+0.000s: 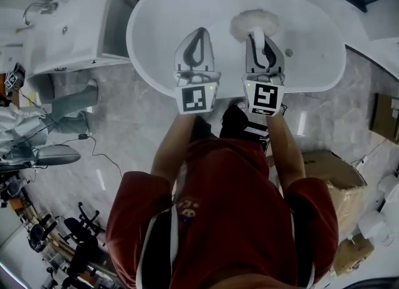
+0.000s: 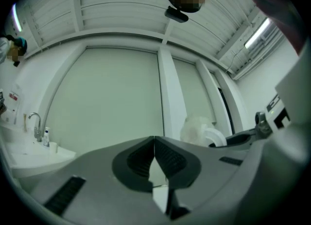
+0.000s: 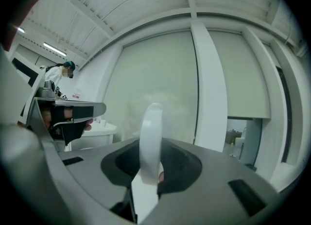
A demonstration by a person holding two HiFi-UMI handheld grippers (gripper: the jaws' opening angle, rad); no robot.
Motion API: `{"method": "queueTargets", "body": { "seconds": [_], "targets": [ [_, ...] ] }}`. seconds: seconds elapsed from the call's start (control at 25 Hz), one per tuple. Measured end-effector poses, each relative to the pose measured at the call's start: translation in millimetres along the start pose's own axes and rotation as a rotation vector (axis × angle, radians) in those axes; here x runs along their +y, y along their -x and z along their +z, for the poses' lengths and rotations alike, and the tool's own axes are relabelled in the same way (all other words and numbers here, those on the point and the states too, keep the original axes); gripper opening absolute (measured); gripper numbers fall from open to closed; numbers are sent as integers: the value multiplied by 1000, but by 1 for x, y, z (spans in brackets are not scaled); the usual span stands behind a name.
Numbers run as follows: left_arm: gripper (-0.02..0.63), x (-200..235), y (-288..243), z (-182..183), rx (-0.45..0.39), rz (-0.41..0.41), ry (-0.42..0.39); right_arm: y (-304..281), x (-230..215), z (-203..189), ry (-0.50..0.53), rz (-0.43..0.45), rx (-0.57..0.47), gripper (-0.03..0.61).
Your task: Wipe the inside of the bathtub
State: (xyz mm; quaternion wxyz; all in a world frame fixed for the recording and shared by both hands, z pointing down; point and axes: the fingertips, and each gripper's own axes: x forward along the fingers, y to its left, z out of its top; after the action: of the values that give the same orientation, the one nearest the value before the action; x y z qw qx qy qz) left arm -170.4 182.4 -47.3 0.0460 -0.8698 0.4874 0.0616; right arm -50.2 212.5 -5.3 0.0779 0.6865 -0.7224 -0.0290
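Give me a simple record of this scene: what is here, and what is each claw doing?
Setting: white oval bathtub, seen from above
Left claw: shut, holding nothing, over the tub
Right claw: shut on white-handled fluffy scrubber
Scrubber contact with tub: cannot tell
Person: red top, standing at the tub's near side

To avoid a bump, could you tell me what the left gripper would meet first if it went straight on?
Likely nothing near: the left gripper points level over the tub toward the pale blind; depth is unclear.
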Motion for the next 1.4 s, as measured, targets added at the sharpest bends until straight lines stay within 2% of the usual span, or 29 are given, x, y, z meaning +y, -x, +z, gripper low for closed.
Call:
{"method": "queueTargets", "body": {
  "seconds": [0.12, 0.28, 0.56, 0.72, 0.8, 0.96, 1.12, 1.4],
  "targets": [
    [15, -1, -13, -11, 14, 24, -16, -20, -10, -13, -5, 30, 14, 94],
    [15, 20, -28, -34, 31, 40, -13, -55, 0, -30, 3, 57, 40, 94],
    [15, 68, -68, -90, 62, 3, 6, -127, 37, -70, 37, 97, 102, 94],
    [15, 102, -93, -120, 58, -22, -26, -173, 62, -99, 46, 113, 144, 94],
    [15, 114, -103, -137, 89, -26, -39, -191, 68, -113, 57, 119, 163, 94],
    [15, 134, -119, -167, 90, 27, 39, -223, 71, -142, 68, 125, 183, 94],
    [15, 153, -127, -223, 120, 52, 38, -256, 81, -198, 33, 129, 202, 94],
    [15, 189, -145, -351, 158, 108, 38, -321, 117, -326, 38, 190, 237, 94]
  ]
}}
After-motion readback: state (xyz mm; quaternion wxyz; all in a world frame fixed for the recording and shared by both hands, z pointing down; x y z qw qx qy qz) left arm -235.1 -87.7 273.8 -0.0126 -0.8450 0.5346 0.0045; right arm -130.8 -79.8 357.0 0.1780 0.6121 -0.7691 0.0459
